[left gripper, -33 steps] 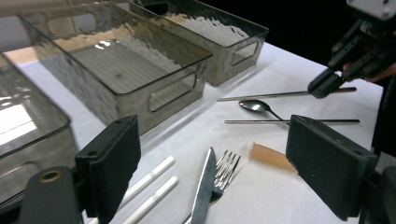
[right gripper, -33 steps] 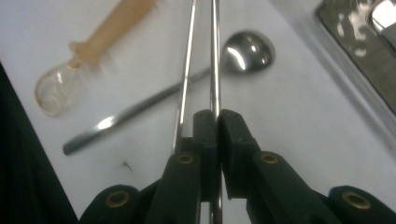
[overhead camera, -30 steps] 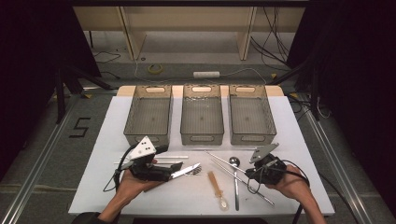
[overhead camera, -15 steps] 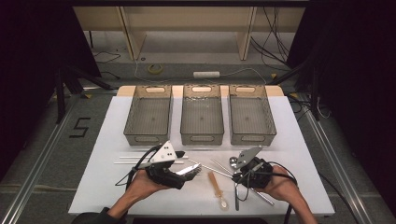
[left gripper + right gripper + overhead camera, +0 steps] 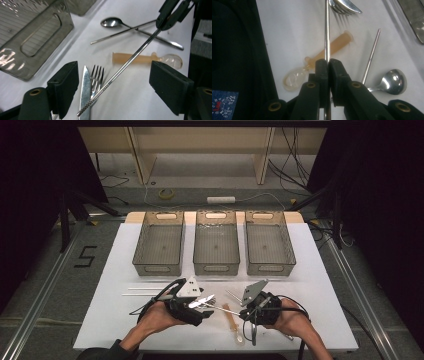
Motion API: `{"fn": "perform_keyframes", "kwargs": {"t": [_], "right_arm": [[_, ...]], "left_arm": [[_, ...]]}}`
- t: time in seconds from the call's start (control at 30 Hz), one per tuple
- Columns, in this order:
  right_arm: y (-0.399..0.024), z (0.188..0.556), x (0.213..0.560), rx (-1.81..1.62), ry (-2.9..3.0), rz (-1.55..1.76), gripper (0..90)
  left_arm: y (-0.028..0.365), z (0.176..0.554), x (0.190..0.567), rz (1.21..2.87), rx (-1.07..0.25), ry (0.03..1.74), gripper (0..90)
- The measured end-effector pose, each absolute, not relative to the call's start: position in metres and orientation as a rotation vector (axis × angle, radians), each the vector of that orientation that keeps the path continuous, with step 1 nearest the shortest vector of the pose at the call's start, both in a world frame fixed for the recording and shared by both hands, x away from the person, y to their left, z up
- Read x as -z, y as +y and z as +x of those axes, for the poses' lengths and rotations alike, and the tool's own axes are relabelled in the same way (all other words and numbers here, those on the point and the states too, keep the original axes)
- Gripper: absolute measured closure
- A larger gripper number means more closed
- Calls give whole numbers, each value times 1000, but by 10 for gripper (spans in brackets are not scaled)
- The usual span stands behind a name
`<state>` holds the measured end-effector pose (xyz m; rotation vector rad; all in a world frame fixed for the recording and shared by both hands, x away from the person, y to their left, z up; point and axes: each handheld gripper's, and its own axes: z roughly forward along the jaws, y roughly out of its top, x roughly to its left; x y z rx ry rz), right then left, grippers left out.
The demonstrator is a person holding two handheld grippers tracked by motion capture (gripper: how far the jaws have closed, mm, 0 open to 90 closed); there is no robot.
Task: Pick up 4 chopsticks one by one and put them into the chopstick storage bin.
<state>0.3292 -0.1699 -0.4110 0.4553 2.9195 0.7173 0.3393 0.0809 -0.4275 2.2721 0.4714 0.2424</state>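
- White table (image 5: 125,250) on a grey floor, dark curtains at both sides, pale shelving and loose cables beyond the far edge.
- Three clear bins (image 5: 216,247) in a row along the far edge, side by side.
- Two white straws (image 5: 145,291) lying level near the left of the near half.
- Near the front edge, middle: knife (image 5: 85,92) and fork (image 5: 96,80) side by side, amber plastic spoon (image 5: 147,58) to their right, steel spoon (image 5: 111,22) and a second thin rod (image 5: 117,33) farther off.
- Right gripper (image 5: 248,310) near the front edge, right of middle, clenched on a steel chopstick (image 5: 125,66); pinched at one end, free end slanting out over the amber spoon toward the knife and fork.
- Left gripper (image 5: 206,303) near the front edge, left of middle, released; jaws wide, just lately closing a little, with knife, fork and chopstick tip between them, pads touching none.
- Chopstick tip crossing above the knife blade; touching or not, cannot tell.
- Against a second ago: both hands drawn inward toward the middle, now close together; chopstick lifted off the table into the right jaws' grip and carried leftward.
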Motion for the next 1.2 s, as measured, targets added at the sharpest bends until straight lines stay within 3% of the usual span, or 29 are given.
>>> {"fn": "perform_keyframes", "kwargs": {"t": [0.23, 0.9, 1.2], "right_arm": [[-163, 328, 408, -720, 2929, 410, 857], [-155, 323, 402, -735, 2934, 318, 856], [-154, 322, 402, -738, 2944, 288, 856]], "left_arm": [[74, 336, 431, 2346, -256, 405, 260], [71, 332, 433, 2438, -297, 322, 614], [70, 331, 434, 2489, -262, 275, 717]]}}
